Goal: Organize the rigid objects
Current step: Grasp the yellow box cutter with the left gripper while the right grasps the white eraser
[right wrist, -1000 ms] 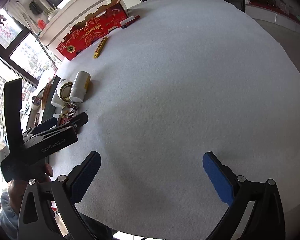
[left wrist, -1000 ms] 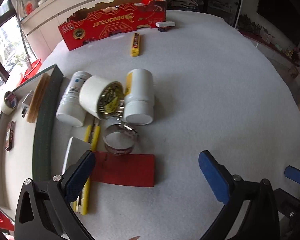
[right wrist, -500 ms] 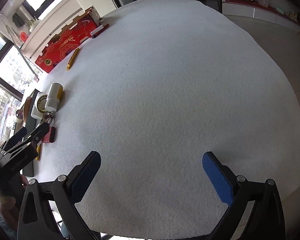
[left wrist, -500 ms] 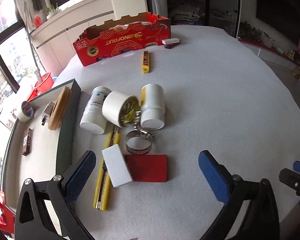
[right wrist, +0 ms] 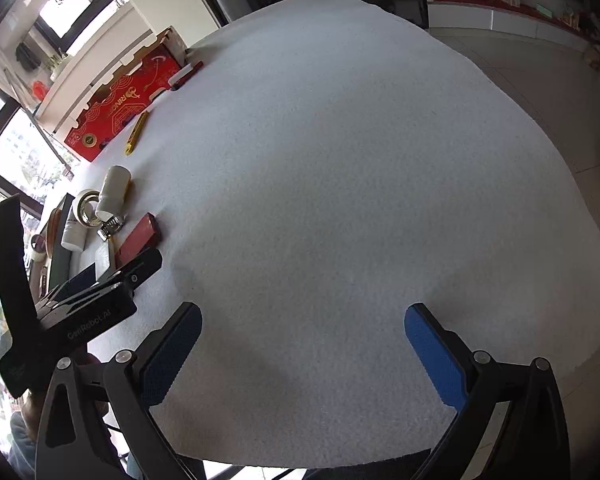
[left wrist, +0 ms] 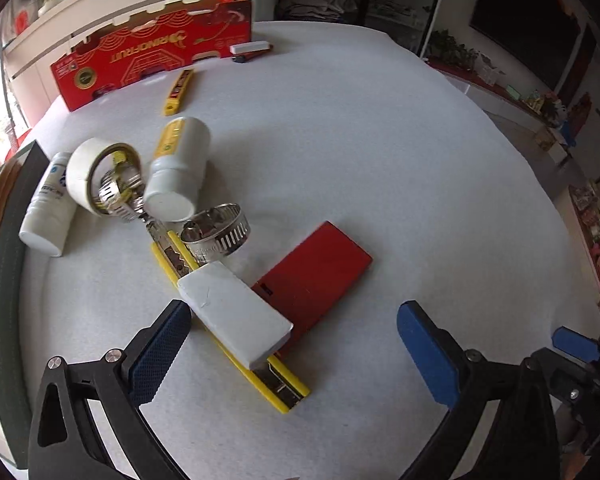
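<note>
In the left wrist view my left gripper (left wrist: pixel 292 344) is open and empty, just in front of a white block (left wrist: pixel 234 314). The block lies across a yellow utility knife (left wrist: pixel 276 380) and the edge of a flat red case (left wrist: pixel 316 276). Behind them are a metal hose clamp (left wrist: pixel 216 234), a white bottle with a yellow label (left wrist: pixel 178 170), a tape roll (left wrist: pixel 100 178) and a second white bottle (left wrist: pixel 48 208). My right gripper (right wrist: pixel 300 354) is open and empty over bare white table, to the right of the pile (right wrist: pixel 112 216).
A red cardboard box (left wrist: pixel 152 50) stands at the table's far edge, with a yellow knife (left wrist: pixel 178 92) and a white eraser with a pen (left wrist: pixel 250 50) near it. A dark tray edge (left wrist: pixel 4 264) borders the table on the left. The left gripper shows in the right wrist view (right wrist: pixel 80 300).
My left gripper has pulled back and turned, so the pile now lies diagonally and the white block is uncovered. My right gripper has shifted a little over the bare table.
</note>
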{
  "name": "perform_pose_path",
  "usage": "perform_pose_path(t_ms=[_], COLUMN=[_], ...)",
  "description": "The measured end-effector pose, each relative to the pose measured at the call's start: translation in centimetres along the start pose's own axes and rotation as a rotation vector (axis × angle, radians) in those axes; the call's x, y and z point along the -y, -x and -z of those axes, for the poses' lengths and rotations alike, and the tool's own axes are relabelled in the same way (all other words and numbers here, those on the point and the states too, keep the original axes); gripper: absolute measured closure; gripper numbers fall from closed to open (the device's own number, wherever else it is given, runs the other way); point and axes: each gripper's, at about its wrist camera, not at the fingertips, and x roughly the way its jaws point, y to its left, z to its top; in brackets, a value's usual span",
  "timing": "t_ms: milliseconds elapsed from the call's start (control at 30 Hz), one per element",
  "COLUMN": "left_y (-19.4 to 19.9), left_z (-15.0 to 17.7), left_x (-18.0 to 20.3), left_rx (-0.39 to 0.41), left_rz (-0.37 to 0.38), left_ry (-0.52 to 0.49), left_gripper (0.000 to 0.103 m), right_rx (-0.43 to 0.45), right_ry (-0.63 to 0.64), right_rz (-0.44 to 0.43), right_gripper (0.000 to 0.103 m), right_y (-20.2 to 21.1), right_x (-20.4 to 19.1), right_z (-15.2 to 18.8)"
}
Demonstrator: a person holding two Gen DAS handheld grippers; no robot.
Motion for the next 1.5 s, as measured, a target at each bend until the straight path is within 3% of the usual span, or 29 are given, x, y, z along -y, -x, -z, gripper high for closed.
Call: perform_pose_path(t_ms=[100,233,400,533,667,767,933,1067,1333,1500], left_y=[0.4,2.4,2.1,1.7,0.9,-0.1,1.1,1.6,-0.2,-0.6], left_z=[-0.2,0.1,1.1,1.8,1.1,0.6,1.3,1.5,-0.4,-1.1], left_x=[1.8,-0.8,-4.7,-3.9,-1.2,0.0,-4.9,-7.5,-3.4,-3.2], left_rx=[-0.001,0.051,-0.009,-0.025,-0.037,-0.040,-0.039,-0.049,-0.039,-0.075], left_rz=[0.055,-0.048,-0.100,-0.086,-0.068,-0.148,-0.213,-0.211,-0.159,-0.148], left_ry=[-0.002,0.061,0.144,0.154,0.112,0.051,0.151,0.178,0.040,0.052], left_gripper=[0.000,0.000,0.000,0.000,0.000,0.000,0.000,0.000,0.000,0.000], right_rx=[-0.003,0.007,0.025,0.039,0.038,0.041,0.045,0.053,0.017,0.018], right_ry=[-0.019,0.021,0.149,0.223,0.221,0.217,0.224,0.204,0.248,0.246], right_rz=[0.022,0.038,0.166,0.225,0.215,0.219,0.220,0.228,0.207,0.208], right_gripper=[0.001,0.001,0.001,0.001,0.000,0.000,0.000,0.000,0.000,0.000], right_y=[0.3,0.3,-0.9,-1.4,-1.3,-1.3,-1.5,-1.8,-2.4,-2.6], right_x=[1.1,0.7,-1.4,-2.2,-1.9,-1.9,-1.9,-2.0,-2.3,-2.3], right_z=[0.1,0.4,0.9,1.7,1.7,1.8,2.2,2.1,1.5,1.7])
